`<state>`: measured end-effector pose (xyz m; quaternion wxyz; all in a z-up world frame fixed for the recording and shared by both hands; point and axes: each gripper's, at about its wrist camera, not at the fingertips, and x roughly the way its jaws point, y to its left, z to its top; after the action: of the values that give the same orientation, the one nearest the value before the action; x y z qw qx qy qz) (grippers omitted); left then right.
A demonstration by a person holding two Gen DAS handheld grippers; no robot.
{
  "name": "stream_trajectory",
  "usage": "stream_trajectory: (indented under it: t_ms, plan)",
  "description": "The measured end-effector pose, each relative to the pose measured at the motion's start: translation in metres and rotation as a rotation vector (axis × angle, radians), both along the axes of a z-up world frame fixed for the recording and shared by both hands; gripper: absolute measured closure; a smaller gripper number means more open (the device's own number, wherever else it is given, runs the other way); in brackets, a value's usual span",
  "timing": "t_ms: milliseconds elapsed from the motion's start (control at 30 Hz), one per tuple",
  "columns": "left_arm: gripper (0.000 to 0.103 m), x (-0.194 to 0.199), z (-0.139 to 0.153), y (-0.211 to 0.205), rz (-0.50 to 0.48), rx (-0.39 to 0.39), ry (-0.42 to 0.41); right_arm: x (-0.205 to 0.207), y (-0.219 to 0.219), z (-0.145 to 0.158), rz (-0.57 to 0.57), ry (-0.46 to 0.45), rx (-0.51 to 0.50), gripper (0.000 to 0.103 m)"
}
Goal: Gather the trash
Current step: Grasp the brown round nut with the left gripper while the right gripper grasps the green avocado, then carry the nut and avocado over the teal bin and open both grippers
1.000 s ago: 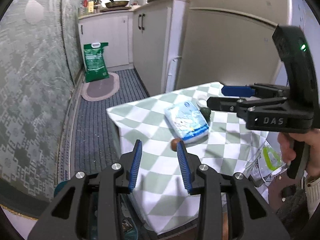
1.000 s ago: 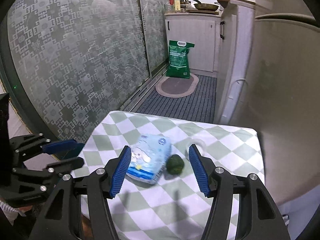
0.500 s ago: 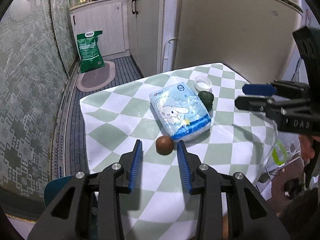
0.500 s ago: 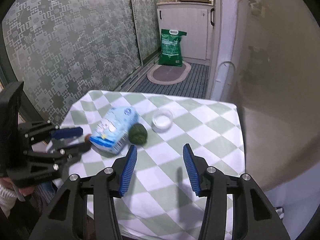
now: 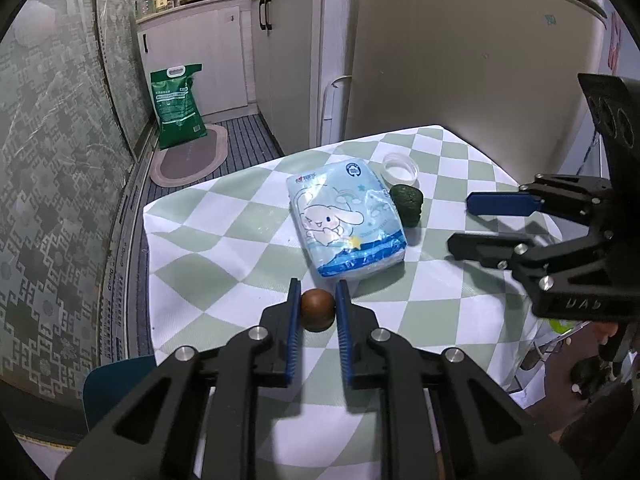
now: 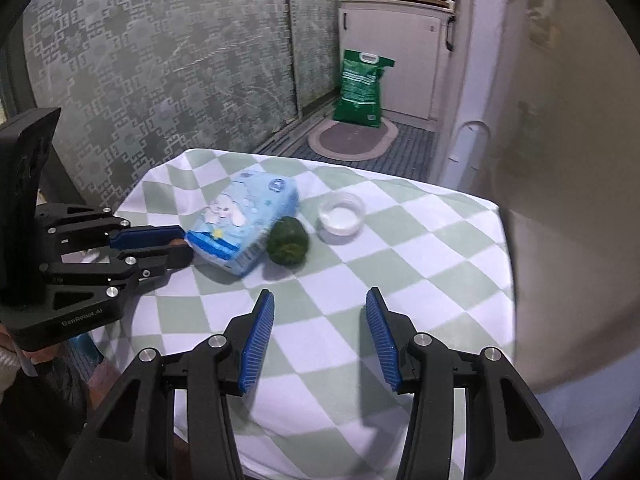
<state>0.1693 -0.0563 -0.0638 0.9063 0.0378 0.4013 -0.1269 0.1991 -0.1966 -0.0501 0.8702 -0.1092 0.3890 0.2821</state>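
The brown ball [image 5: 317,310] lies near the front-left edge of the bench [image 5: 192,272], on the checked cloth, just in front of the tissue pack [image 5: 346,220]. It sits between the blue pads of the left tool [image 5: 318,300], whose jaws are closing on it. The pads look to be at its sides or touching them, though whether they press yet I cannot tell. It looks small, round, smooth and hard, a seed or nut by its colour, and probably light. A ball like that is apt to squirt out of flat pads, so the hold should fall across its widest part, with the pads low enough to meet it at the middle and not above.

The tissue pack is soft and wrapped in slick film. It would give under a squeeze and is best taken across its short side or by an end. To its right, touching or just beside it, lies a dark green lump [image 6: 287,241], rough-skinned and probably firm. Beyond that stands a small clear lid or cup [image 6: 341,213], light and thin-walled, best pinched by the rim.

The right tool [image 6: 318,336] hovers over bare cloth with its jaws moderately apart and nothing between them, the green lump nearest ahead.
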Motion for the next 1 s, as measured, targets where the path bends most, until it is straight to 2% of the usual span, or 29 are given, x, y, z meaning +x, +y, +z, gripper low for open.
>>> stream_trajectory:
  t_ms: [133,433,667,767,1000]
  plan:
    - [0.085,-0.003,0.001,0.005,0.005,-0.004,0.001,0.0,0.014,-0.003,0.029,-0.032,-0.043,0.055]
    - [0.085,-0.012,0.008,0.02,0.025,-0.043,-0.012,0.009,0.026,-0.005,0.033,-0.057,-0.065,0.055]
    - [0.085,-0.02,0.018,0.032,0.031,-0.065,-0.03,0.018,0.037,-0.007,0.042,-0.076,-0.068,0.067]
    - [0.085,-0.024,0.021,0.037,0.035,-0.067,-0.037,0.02,0.041,-0.008,0.043,-0.09,-0.076,0.079]
    - [0.085,-0.034,0.03,0.06,0.057,-0.073,-0.058,0.014,0.045,0.005,0.007,-0.1,-0.105,0.08]
